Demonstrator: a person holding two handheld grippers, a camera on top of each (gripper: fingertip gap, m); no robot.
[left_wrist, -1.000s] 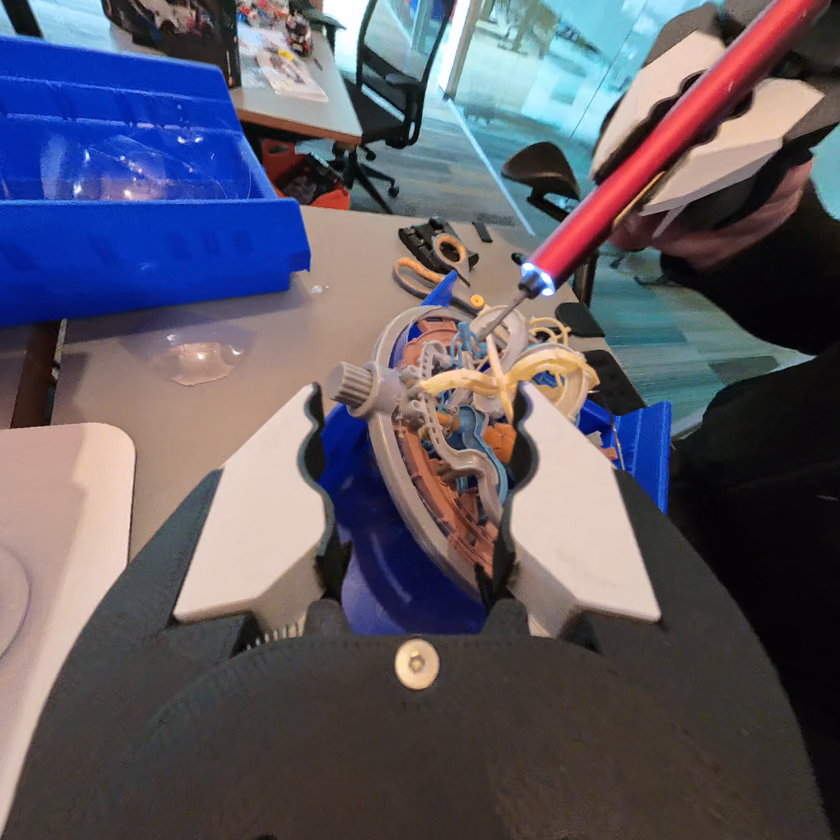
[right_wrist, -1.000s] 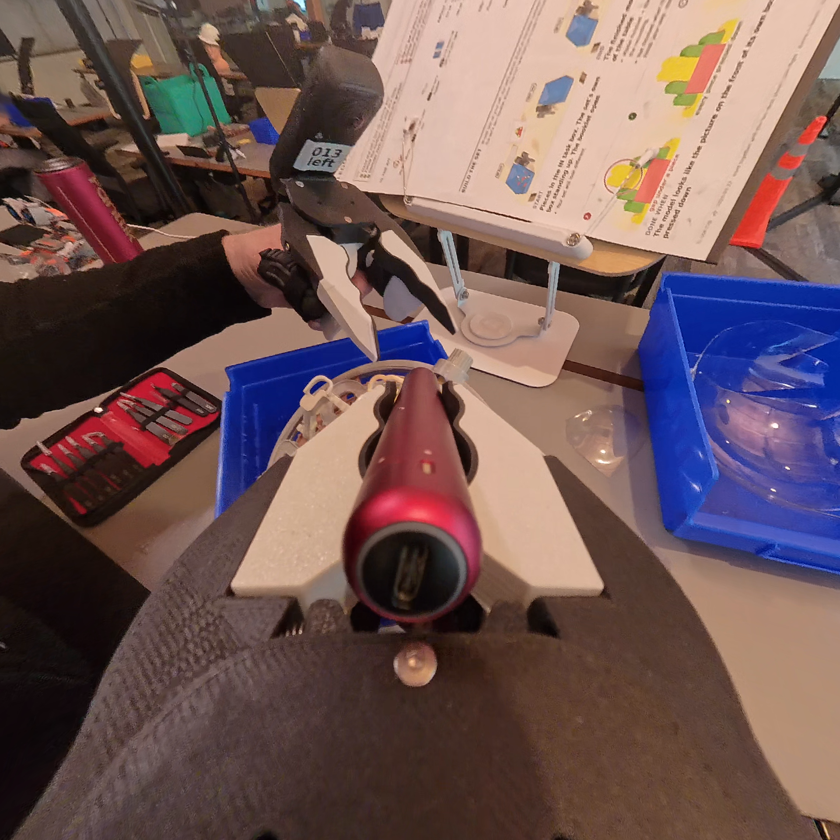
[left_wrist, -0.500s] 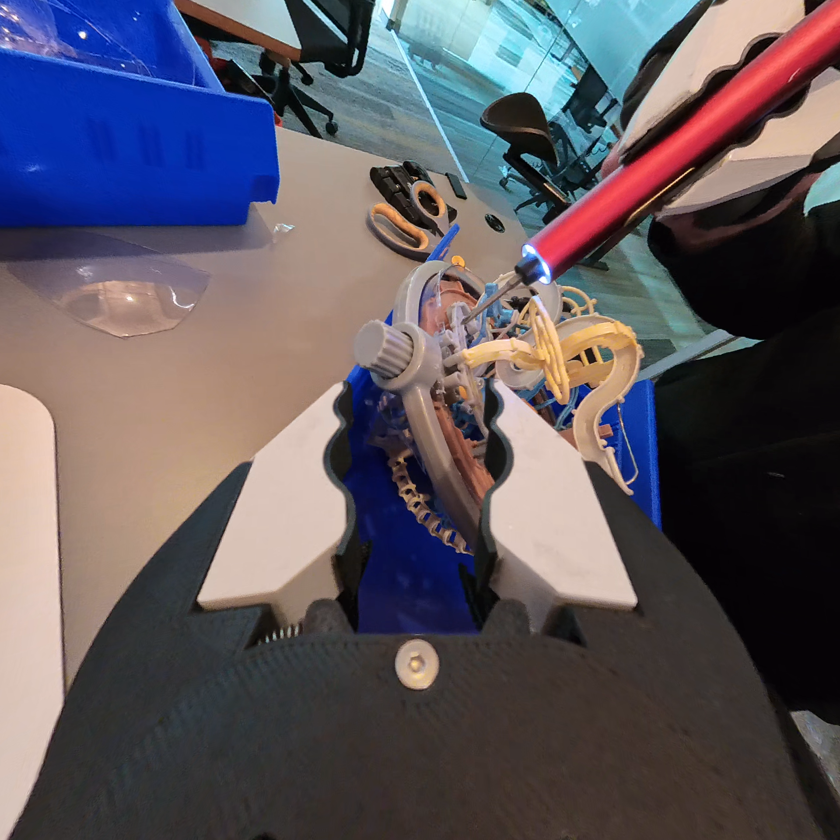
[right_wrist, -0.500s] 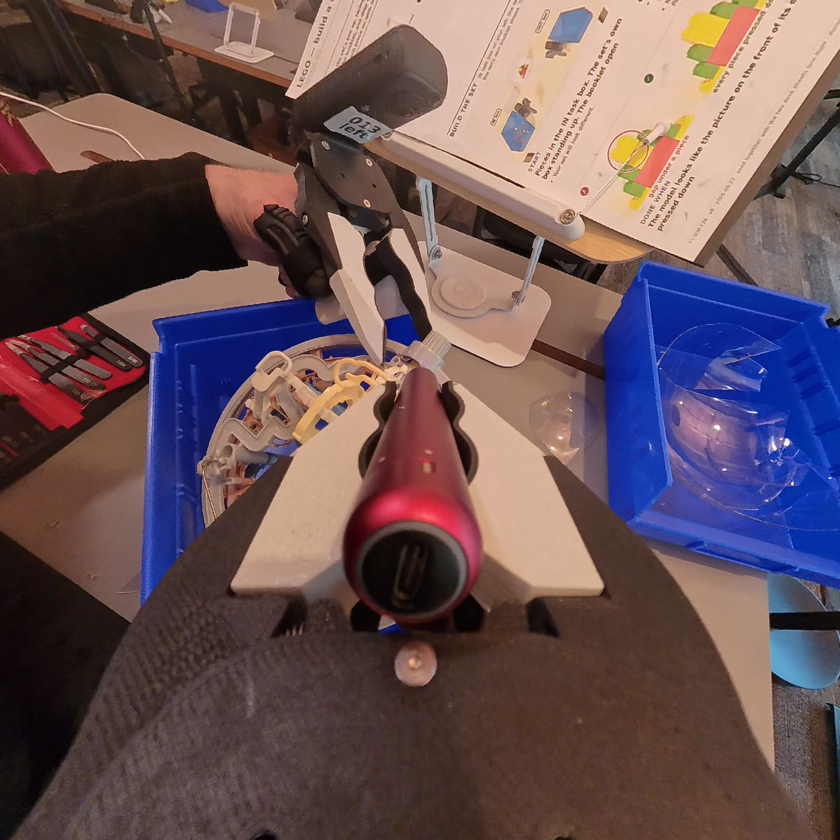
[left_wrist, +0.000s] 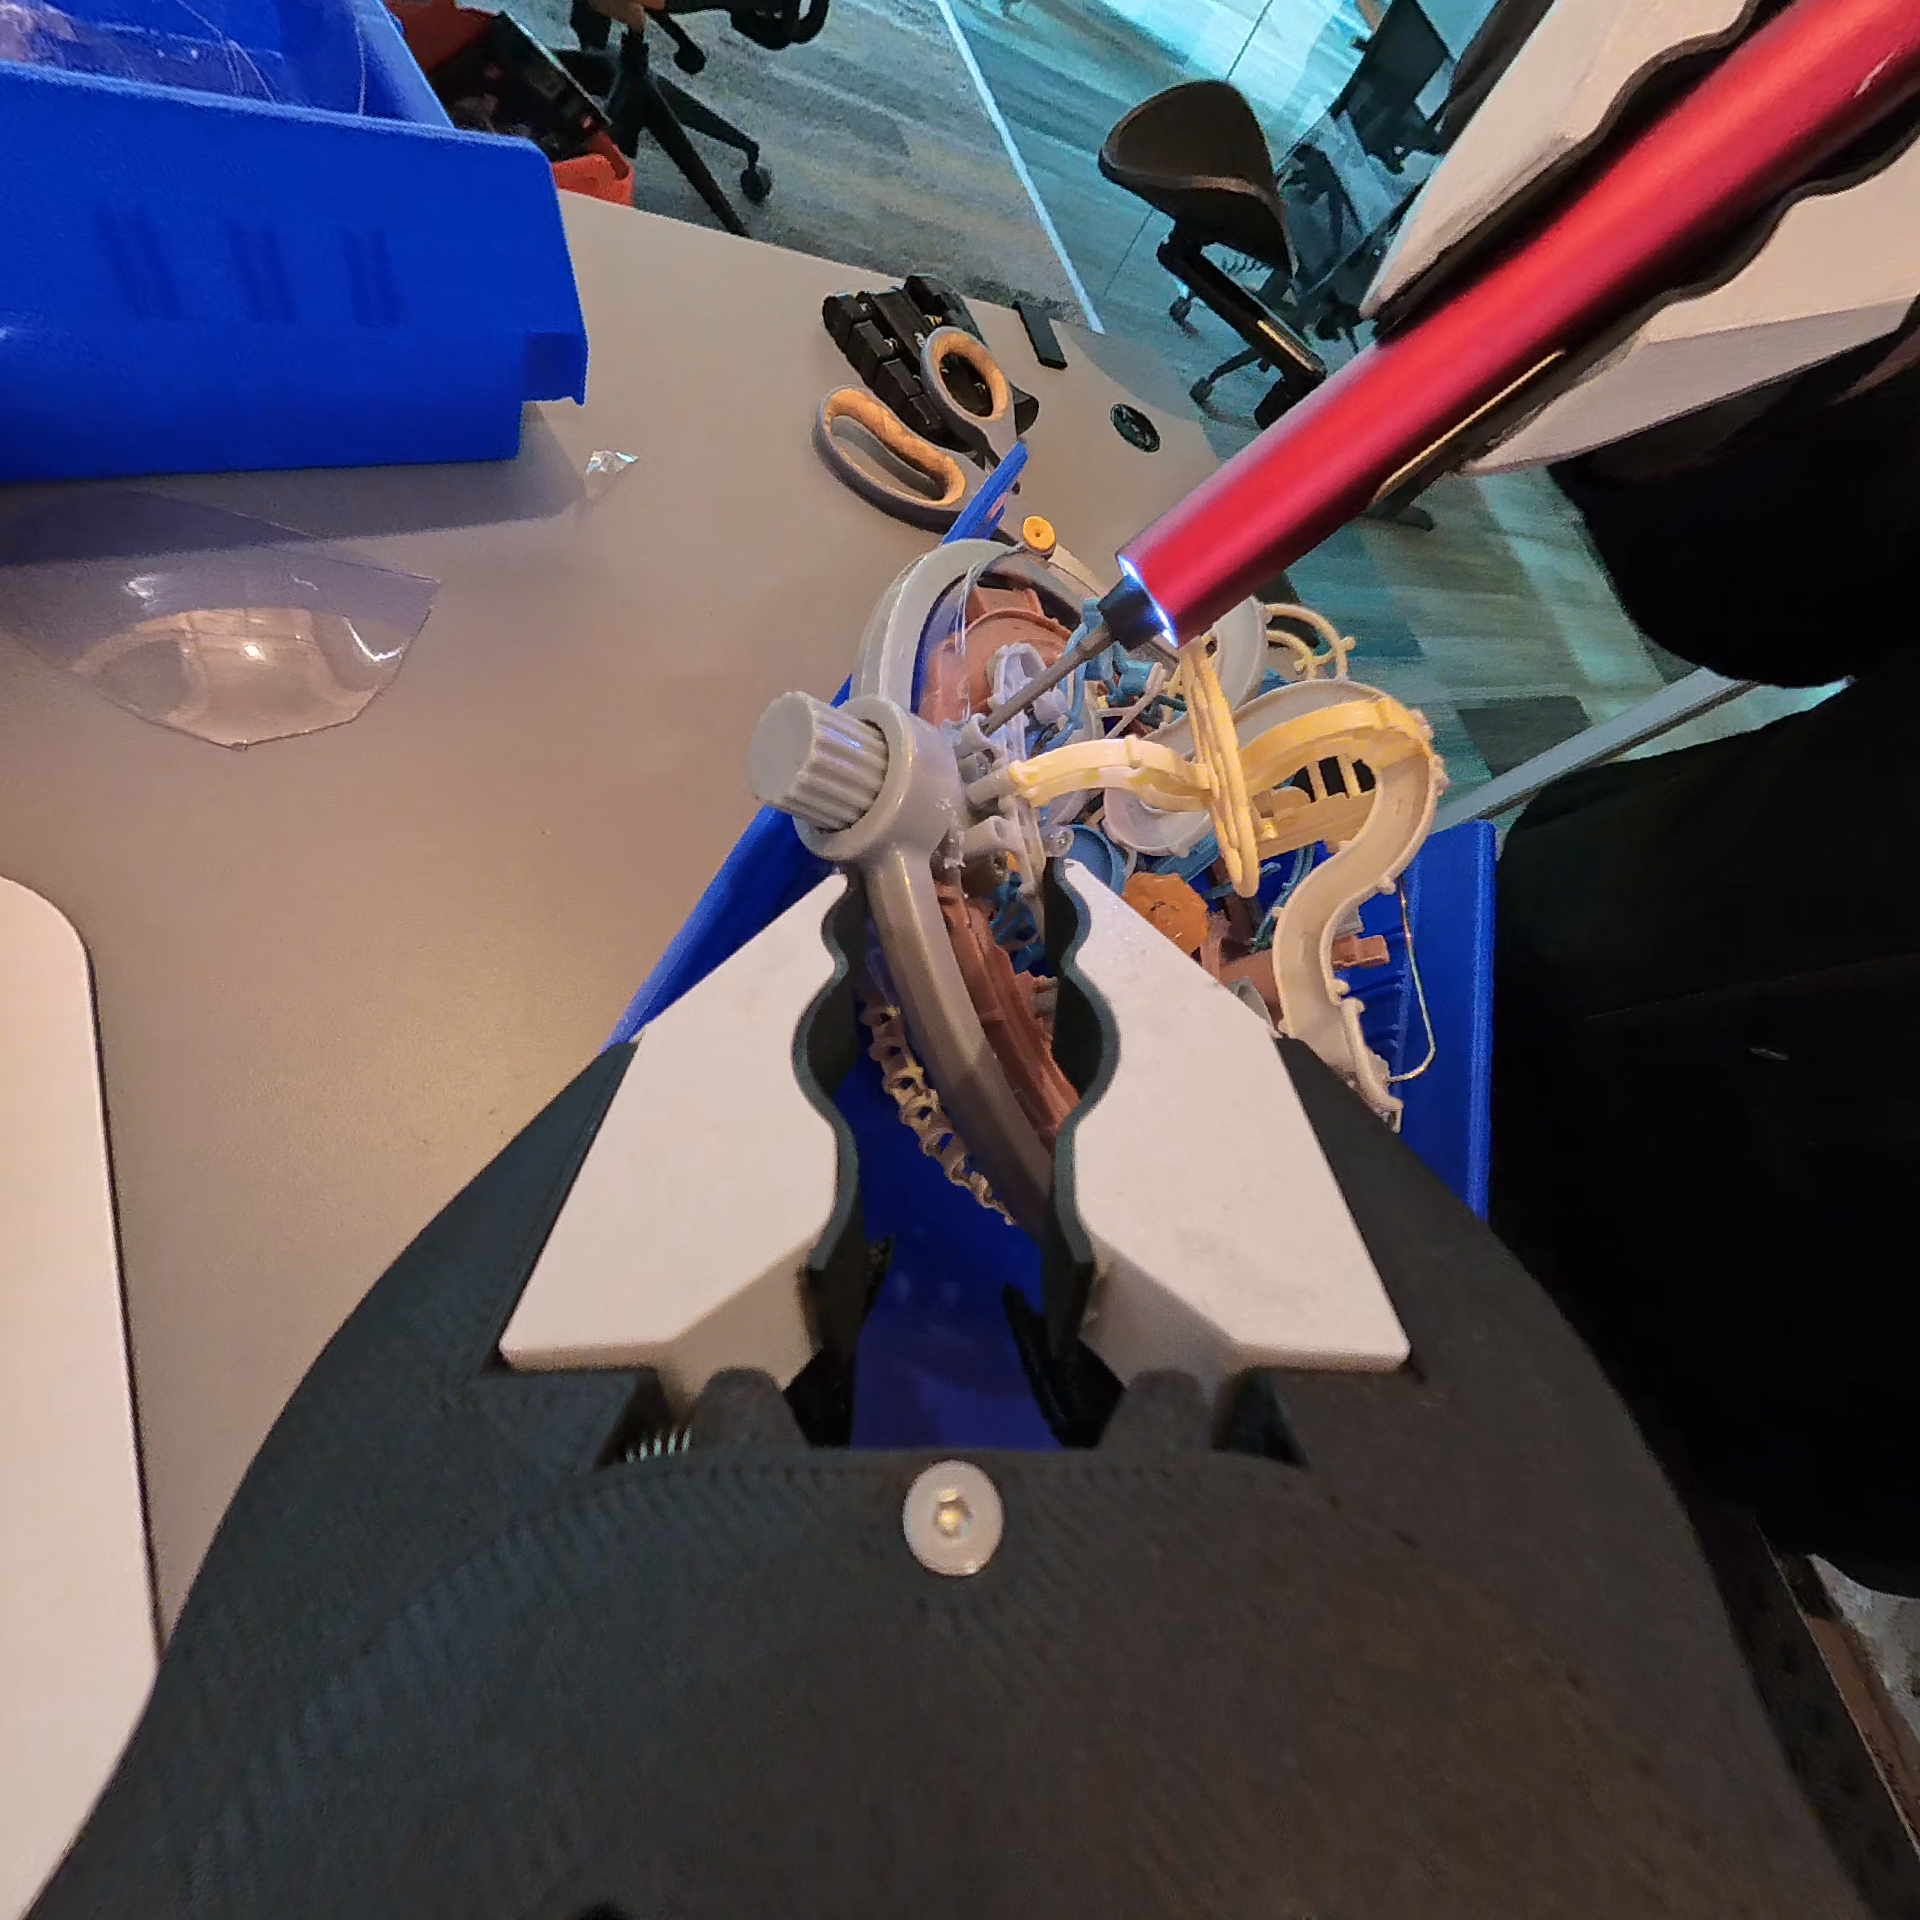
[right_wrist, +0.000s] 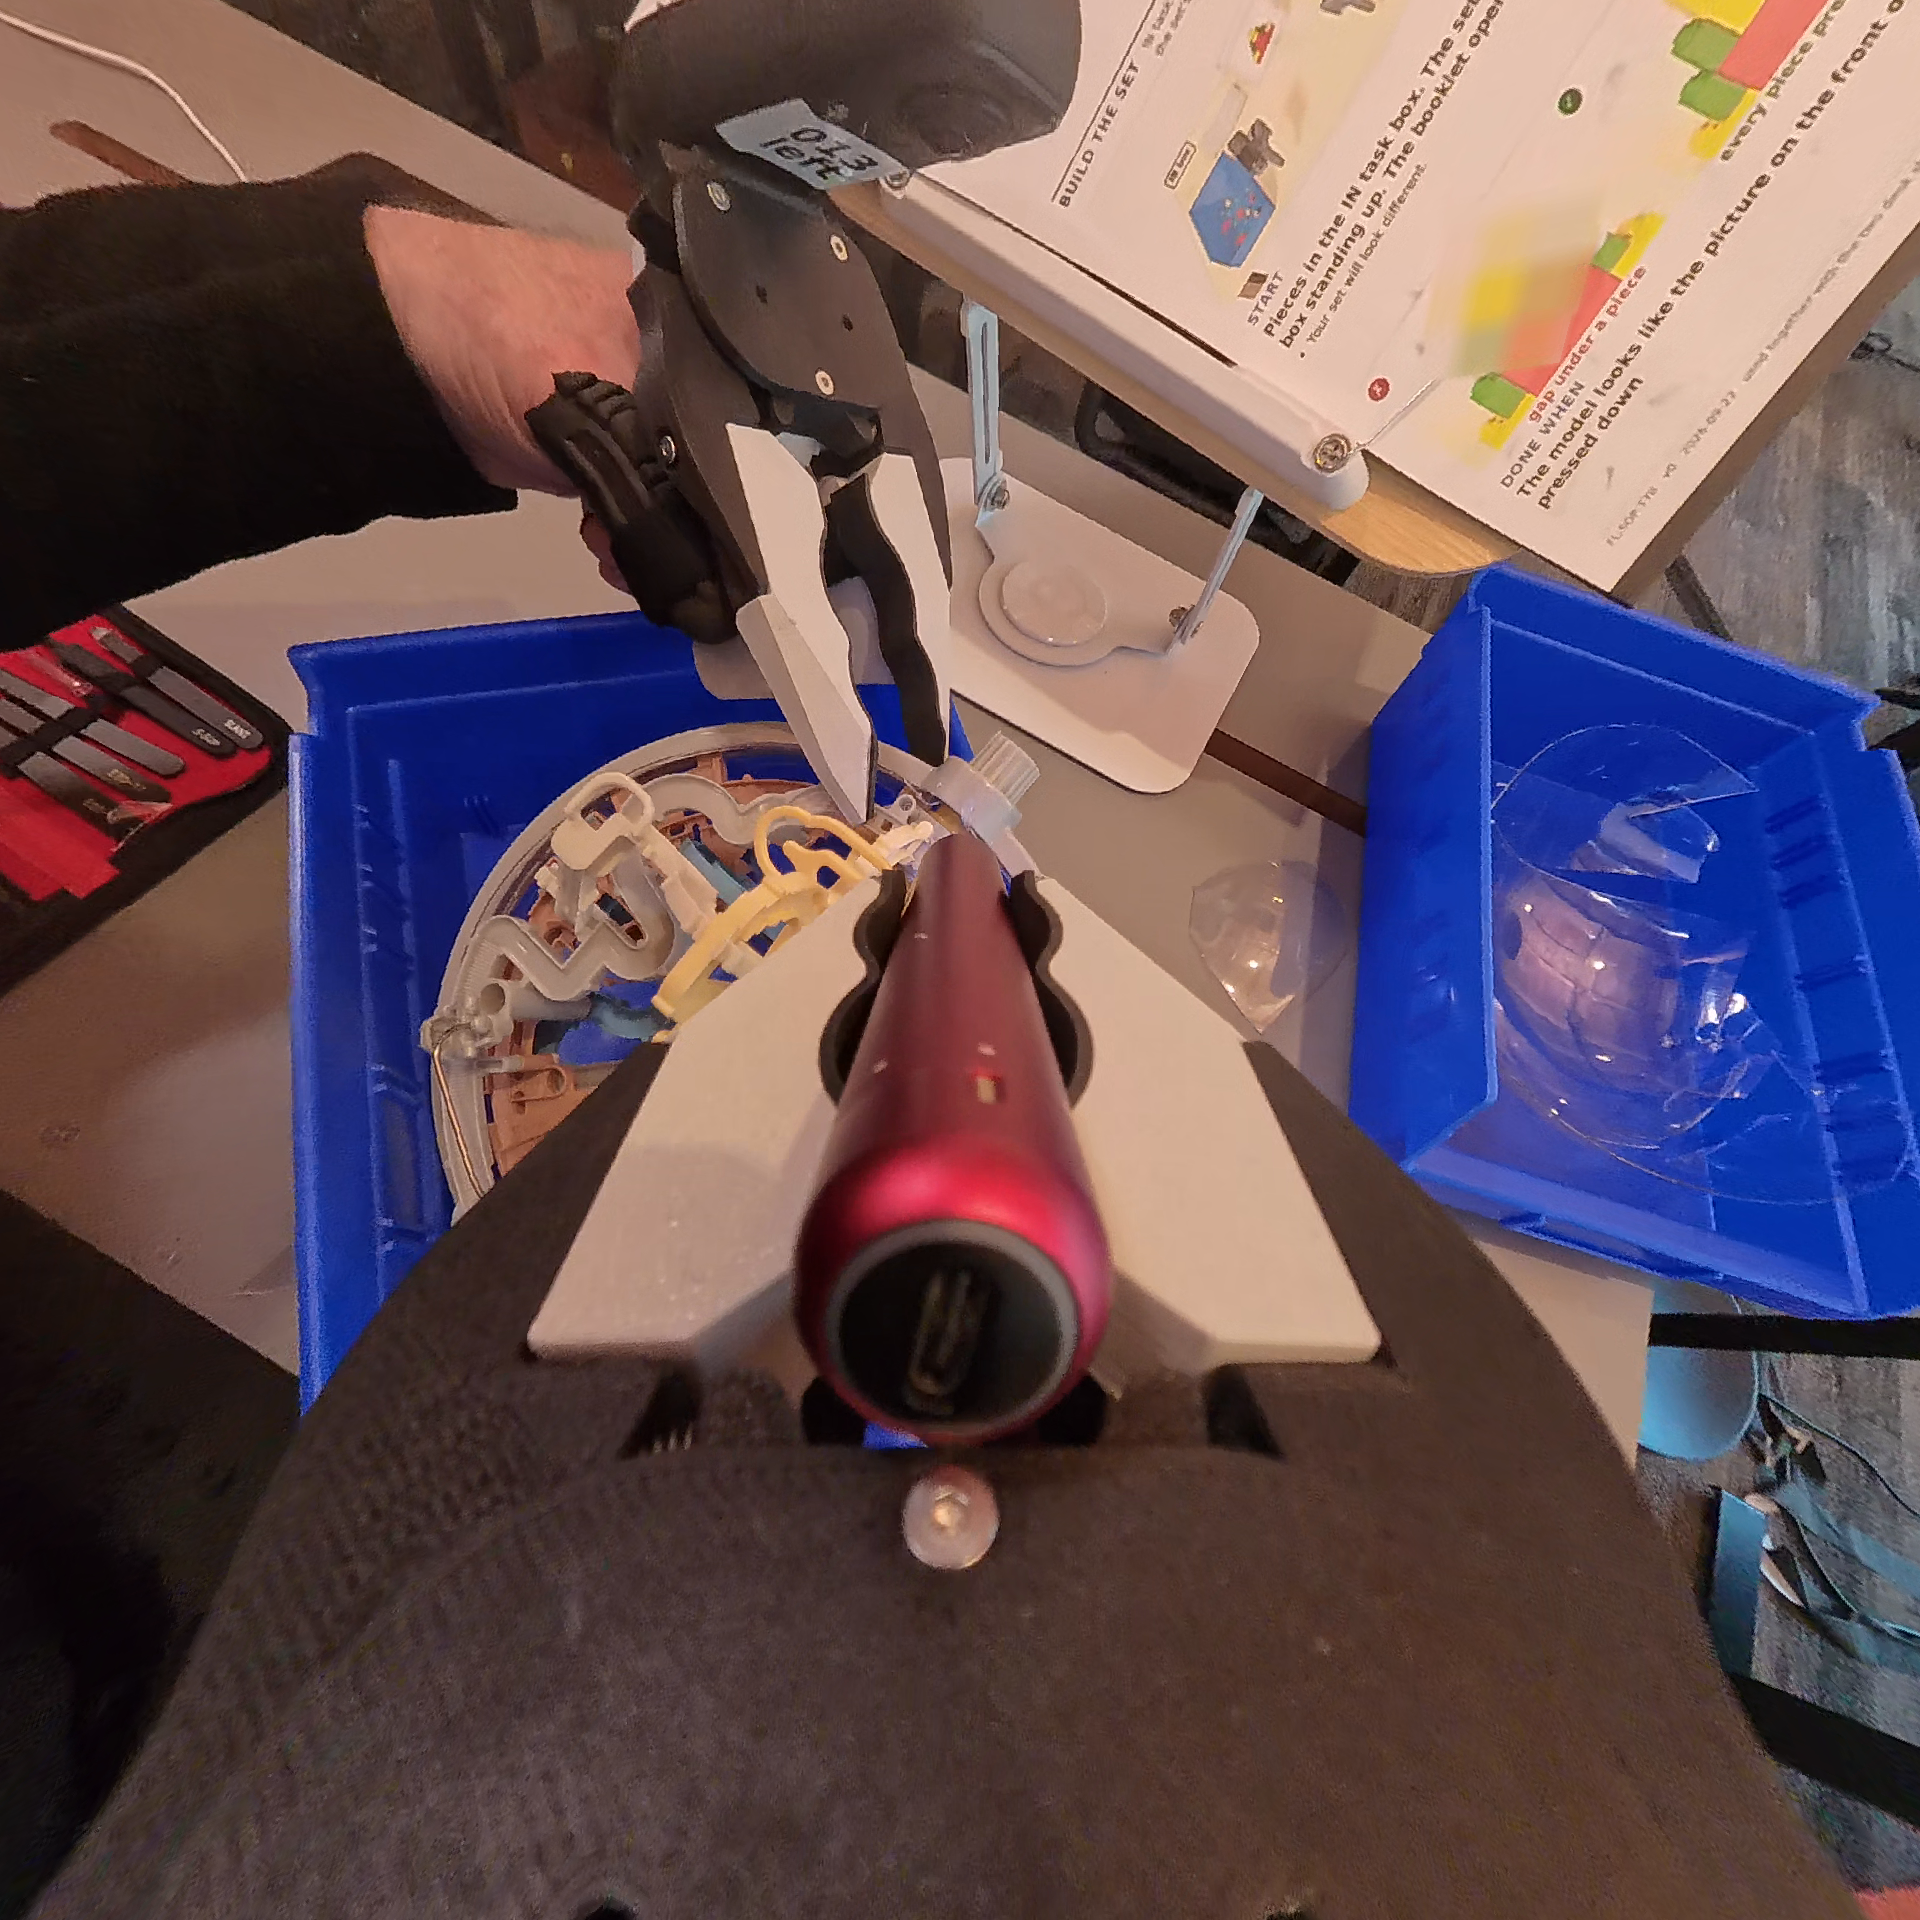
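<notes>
A round grey-rimmed mechanism (left_wrist: 925, 997) with cream, blue and brown parts and a ribbed grey knob (left_wrist: 805, 764) stands tilted in a blue bin (right_wrist: 353, 883). My left gripper (left_wrist: 951, 904) is shut on its grey rim just below the knob; it also shows in the right wrist view (right_wrist: 894, 753). My right gripper (right_wrist: 951, 883) is shut on a red electric screwdriver (right_wrist: 945, 1091). In the left wrist view the screwdriver (left_wrist: 1403, 416) comes in from the upper right with its light on. Its thin bit reaches into the mechanism beside the knob.
A second blue bin (right_wrist: 1455, 883) at the right holds a clear plastic dome. A clear plastic piece (left_wrist: 239, 644) lies on the grey table. Scissors (left_wrist: 904, 436) lie beyond the mechanism. A red tool case (right_wrist: 94, 748) is at the left. A white stand (right_wrist: 1091, 613) holds a printed sheet. The tips of one gripper are about 10 cm away from the tips of the other.
The left gripper's fingers have closed in on the grey rim. Both cameras have moved closer and look more steeply down. The screwdriver bit stays in the mechanism.
</notes>
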